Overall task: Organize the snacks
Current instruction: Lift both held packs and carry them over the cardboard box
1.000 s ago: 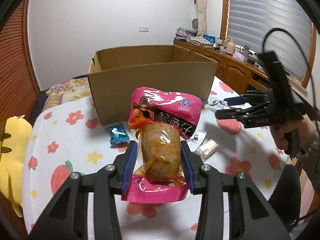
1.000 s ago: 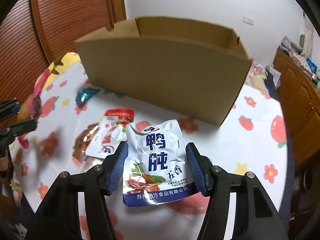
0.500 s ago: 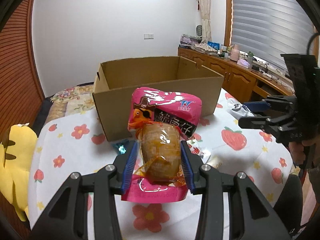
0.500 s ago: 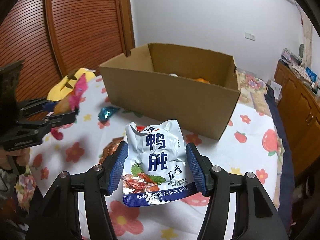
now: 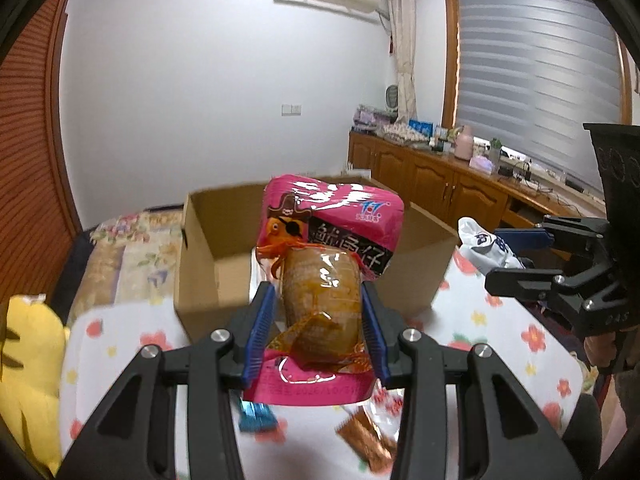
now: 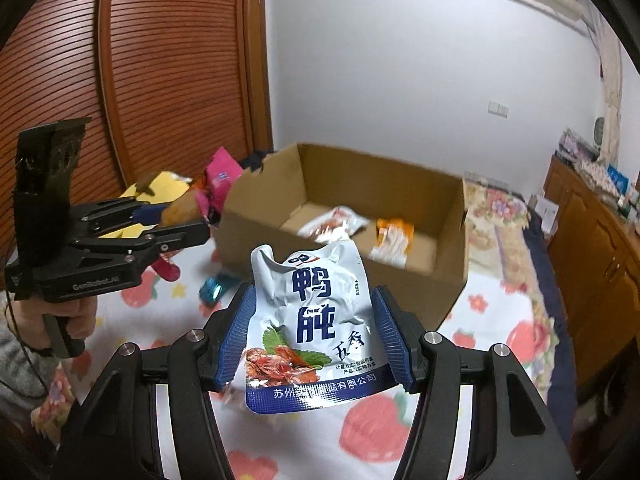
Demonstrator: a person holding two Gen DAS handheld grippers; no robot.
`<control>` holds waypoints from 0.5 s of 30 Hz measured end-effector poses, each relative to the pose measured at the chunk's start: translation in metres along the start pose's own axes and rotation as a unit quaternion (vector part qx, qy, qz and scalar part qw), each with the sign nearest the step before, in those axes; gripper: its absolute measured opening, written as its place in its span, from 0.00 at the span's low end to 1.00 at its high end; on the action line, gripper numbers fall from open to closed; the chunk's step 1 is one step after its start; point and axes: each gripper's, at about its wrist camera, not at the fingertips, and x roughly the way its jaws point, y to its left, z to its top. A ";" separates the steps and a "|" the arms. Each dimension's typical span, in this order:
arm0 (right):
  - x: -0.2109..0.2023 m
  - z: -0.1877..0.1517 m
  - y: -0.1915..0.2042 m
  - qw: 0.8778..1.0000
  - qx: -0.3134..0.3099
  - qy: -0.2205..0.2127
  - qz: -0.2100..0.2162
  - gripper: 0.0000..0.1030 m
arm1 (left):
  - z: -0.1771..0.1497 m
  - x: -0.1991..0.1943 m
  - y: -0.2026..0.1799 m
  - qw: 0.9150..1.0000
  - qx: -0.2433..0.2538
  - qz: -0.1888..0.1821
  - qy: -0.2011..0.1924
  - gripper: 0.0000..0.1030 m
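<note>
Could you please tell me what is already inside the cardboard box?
In the right wrist view, the cardboard box holds a white-and-red packet and an orange-and-white packet on its floor. The near wall hides the floor just behind it.

Pink snack pouch (image 5: 334, 216) with a black band, white lettering, an orange fish in a brown pirate hat, and a clear window showing amber-brown contents. White pouch (image 6: 316, 316) with dark blue characters, a blue bottom band, green leaves and reddish-brown meat. Plain brown cardboard box (image 6: 440, 280); inside, one white-and-red packet (image 6: 334, 222) and one orange-and-white packet (image 6: 392, 238). Black left claw (image 5: 320, 336) and black right claw (image 6: 316, 338), both with blue ribbed pads (image 5: 258, 334). White worktop cloth (image 6: 360, 432) printed with red strawberries, pink flowers, yellow stars. Shiny teal wrapper (image 6: 216, 286); copper-brown wrapper (image 5: 366, 440).
</note>
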 end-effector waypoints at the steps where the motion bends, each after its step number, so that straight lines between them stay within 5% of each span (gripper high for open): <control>1: 0.001 0.005 0.000 1.000 -0.003 -0.003 -0.003 0.59 | 0.004 0.002 0.002 1.000 0.001 0.000 -0.003 0.40; 15: 0.059 0.070 -0.026 0.999 -0.020 -0.026 -0.028 0.59 | 0.051 0.061 0.050 1.000 -0.002 0.014 -0.020 0.40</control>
